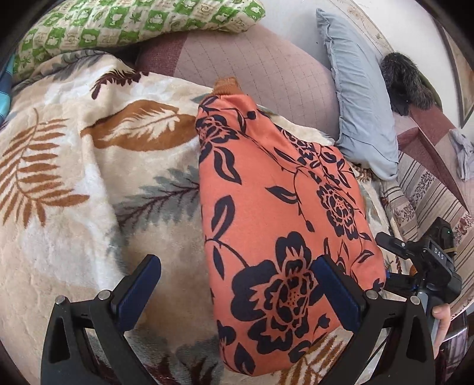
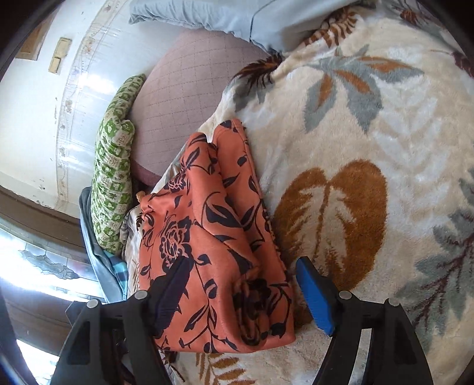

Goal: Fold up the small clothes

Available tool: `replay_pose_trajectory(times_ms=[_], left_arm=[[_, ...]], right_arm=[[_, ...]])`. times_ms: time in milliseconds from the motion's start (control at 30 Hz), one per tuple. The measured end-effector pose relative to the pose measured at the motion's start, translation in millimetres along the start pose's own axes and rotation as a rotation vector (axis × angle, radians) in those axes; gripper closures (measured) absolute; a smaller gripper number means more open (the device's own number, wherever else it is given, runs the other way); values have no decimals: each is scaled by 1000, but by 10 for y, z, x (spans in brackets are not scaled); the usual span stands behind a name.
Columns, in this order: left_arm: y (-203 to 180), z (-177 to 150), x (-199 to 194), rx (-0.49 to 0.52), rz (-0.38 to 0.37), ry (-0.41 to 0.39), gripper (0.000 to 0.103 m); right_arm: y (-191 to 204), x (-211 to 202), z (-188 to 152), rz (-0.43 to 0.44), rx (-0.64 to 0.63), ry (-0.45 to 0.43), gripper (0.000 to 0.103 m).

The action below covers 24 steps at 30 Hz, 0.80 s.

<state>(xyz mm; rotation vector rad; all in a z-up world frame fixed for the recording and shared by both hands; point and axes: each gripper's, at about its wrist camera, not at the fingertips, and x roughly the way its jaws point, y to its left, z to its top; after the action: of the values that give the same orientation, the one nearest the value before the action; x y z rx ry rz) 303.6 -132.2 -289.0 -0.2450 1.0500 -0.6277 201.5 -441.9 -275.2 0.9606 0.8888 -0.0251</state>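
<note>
Folded orange cloth (image 1: 275, 225) on fuzzy blanket (image 1: 74, 183)
Smooth cloth w/ dark flowers, lumpy long shape. Left claw (image 1: 237, 296) & right claw (image 2: 243, 296) both spread wide, cloth lies loose between fingers, nothing pinched.

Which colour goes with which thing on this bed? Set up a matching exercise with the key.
Things:
1. folded garment
2. blanket
3. checked pillow
4. plain pillow

Colours:
A. pale blue
B. green and cream
C. orange with dark flowers
D. cream with brown and grey leaves

Pairs: 1-C, 2-D, 3-B, 4-A
</note>
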Motion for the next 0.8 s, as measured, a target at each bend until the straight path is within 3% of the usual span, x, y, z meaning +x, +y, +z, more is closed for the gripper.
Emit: replay_pose_trajectory(times_ms=[167,200,233,267,367,533,800], left_arm=[[-13,-20,85,-17,-90,35,1],[-29,-22,104,-16,-113,41,8],[-50,-28,125,-16,-131,52,24],[-69,-36,147,-16,-132,61,28],[-114,-49,165,-2,-114,48,35],[-115,-12,106,-8,-125,32,53],[-126,75,-152,-13,-91,-32,58]], right_arm=[[-137,233,-18,78,27,39,26],[-125,257,-19,104,21,42,27],[-105,291,-28,139,18,57,28],[-91,337,-46,177,25,77,30],[35,434,-124,135,-26,81,34],[128,426,-175,86,-37,62,53],[531,178,-223,85,-135,-3,63]])
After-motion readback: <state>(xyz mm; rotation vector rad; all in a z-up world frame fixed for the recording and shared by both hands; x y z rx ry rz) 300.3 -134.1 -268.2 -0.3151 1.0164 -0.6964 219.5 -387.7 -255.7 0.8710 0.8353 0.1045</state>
